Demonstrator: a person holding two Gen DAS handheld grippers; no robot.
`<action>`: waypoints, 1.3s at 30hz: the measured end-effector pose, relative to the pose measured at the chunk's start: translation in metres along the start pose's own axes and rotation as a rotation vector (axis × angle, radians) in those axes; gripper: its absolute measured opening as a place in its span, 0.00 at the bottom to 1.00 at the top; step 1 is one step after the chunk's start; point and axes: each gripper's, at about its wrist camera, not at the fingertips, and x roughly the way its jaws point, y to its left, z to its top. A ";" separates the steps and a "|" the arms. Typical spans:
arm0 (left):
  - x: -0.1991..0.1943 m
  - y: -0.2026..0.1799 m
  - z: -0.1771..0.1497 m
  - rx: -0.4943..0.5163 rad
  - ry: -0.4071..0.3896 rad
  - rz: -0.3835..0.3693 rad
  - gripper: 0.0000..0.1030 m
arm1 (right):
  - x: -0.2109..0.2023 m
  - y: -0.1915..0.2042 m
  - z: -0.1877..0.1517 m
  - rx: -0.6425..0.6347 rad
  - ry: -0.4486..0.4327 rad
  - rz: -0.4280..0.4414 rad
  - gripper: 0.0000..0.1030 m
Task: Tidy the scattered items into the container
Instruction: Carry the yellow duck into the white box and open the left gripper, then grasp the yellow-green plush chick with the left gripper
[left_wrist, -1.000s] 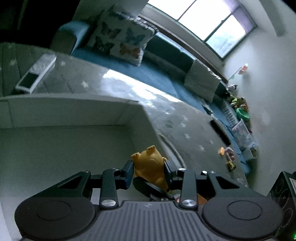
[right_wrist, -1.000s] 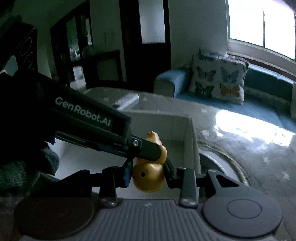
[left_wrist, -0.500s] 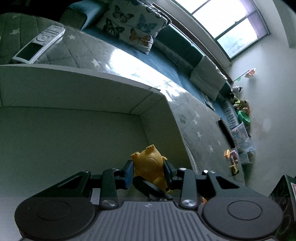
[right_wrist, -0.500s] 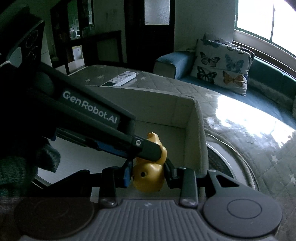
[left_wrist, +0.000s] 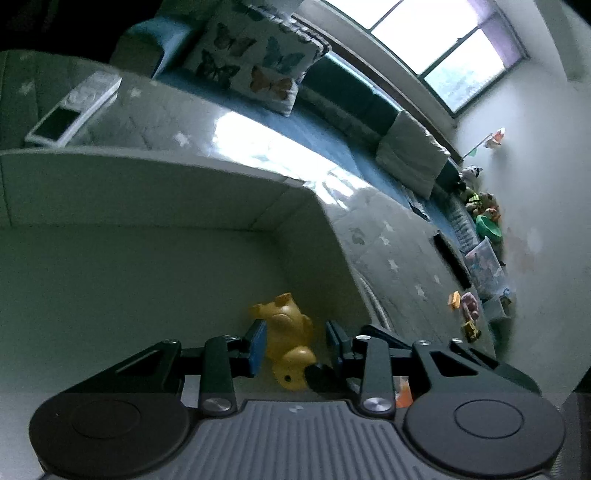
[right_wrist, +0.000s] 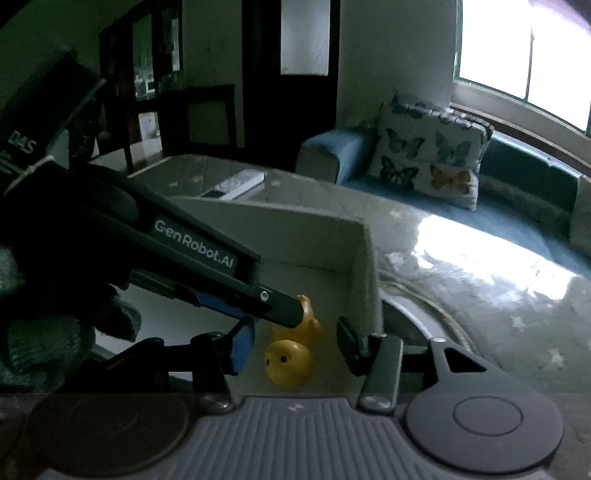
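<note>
Home living room: sofa, butterfly cushion.

"GenRobot.AI" in white on the left gripper housing, "D4S" on the dark block behind it

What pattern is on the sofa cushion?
Butterflies on a pale cushion, clearest in the right wrist view.

Left gripper body is covering the duck tail end in the right wrist view; only head and part of the back are showing. Small toys on the quilted surface are reading too small to identify. Orange item is sitting mostly hidden behind the left wrist housing. Container is running off the left edge. Remote is smearing with blur.
</note>
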 end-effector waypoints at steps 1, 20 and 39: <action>-0.002 -0.003 -0.002 0.011 -0.006 0.001 0.36 | -0.006 0.000 -0.001 -0.001 -0.011 -0.002 0.49; -0.053 -0.070 -0.065 0.229 -0.088 0.027 0.36 | -0.100 0.000 -0.057 0.035 -0.097 -0.064 0.71; -0.021 -0.107 -0.133 0.292 0.058 -0.080 0.36 | -0.121 -0.019 -0.133 0.141 -0.006 -0.114 0.80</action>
